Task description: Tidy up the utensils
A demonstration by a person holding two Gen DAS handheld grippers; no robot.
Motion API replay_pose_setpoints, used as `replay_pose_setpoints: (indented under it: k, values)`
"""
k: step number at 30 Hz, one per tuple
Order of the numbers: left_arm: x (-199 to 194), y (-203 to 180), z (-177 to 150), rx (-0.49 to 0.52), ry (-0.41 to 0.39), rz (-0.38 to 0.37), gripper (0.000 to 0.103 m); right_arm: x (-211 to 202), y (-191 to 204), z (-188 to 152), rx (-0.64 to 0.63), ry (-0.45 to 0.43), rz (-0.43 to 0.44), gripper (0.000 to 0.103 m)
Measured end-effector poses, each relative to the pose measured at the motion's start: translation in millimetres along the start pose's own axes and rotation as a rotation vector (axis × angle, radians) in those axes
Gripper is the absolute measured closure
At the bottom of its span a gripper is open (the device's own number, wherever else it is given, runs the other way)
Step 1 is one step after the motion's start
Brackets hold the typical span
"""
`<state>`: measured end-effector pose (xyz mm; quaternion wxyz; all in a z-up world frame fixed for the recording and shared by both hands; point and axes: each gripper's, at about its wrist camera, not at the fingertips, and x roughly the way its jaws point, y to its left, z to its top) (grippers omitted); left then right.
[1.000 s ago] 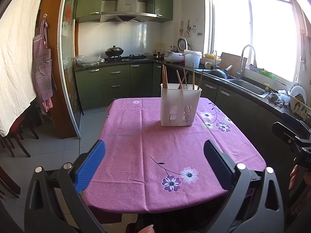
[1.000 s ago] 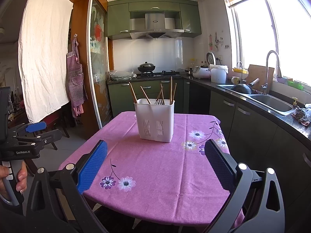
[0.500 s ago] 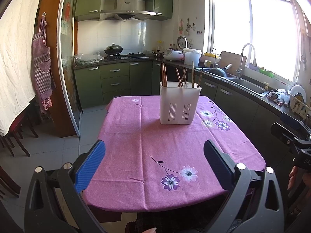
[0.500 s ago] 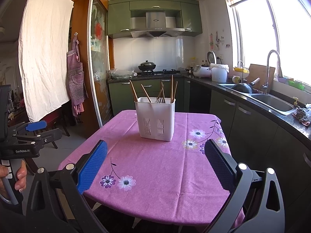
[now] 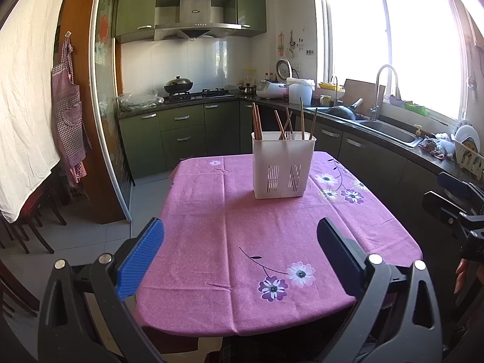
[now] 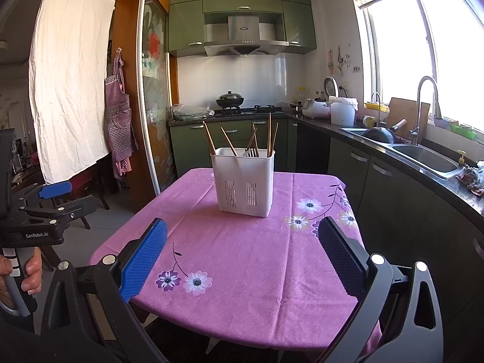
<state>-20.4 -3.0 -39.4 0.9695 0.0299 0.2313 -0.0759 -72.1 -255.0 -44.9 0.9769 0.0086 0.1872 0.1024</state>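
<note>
A white slotted utensil holder [image 5: 282, 165] [image 6: 243, 181] stands on the far half of a table with a pink floral cloth [image 5: 242, 242] [image 6: 257, 257]. Several wooden chopsticks [image 5: 257, 122] [image 6: 208, 139] stick up from it, and in the right wrist view a metal fork [image 6: 249, 152] shows inside. My left gripper [image 5: 240, 242] hovers open over the table's near edge, nothing between its fingers. My right gripper [image 6: 242, 242] is likewise open and holds nothing, well short of the holder. Each gripper shows at the other view's edge, the left one [image 6: 45, 208] held by a hand.
Green cabinets and a dark counter [image 5: 378, 127] with a sink [image 6: 423, 160] run along the right and back. A hob with a wok [image 5: 178, 86] is at the back. A sliding glass door [image 6: 154, 106], an apron and dark chairs [image 5: 27, 220] stand at the left.
Both views have tilted slightly upward, so the holder sits a little lower in frame. Both grippers stay open; nothing on the table has moved.
</note>
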Motion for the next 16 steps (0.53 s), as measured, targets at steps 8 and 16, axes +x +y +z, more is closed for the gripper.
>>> replay_pose_setpoints:
  k: [8, 16]
  values:
    - [3, -1, -1, 0.001, 0.020, -0.008, 0.007, 0, 0, 0, 0.000, 0.001, -0.001, 0.005]
    - [18, 2, -2, -0.019, 0.083, -0.037, 0.007, 2, -1, 0, 0.000, 0.008, -0.001, 0.005]
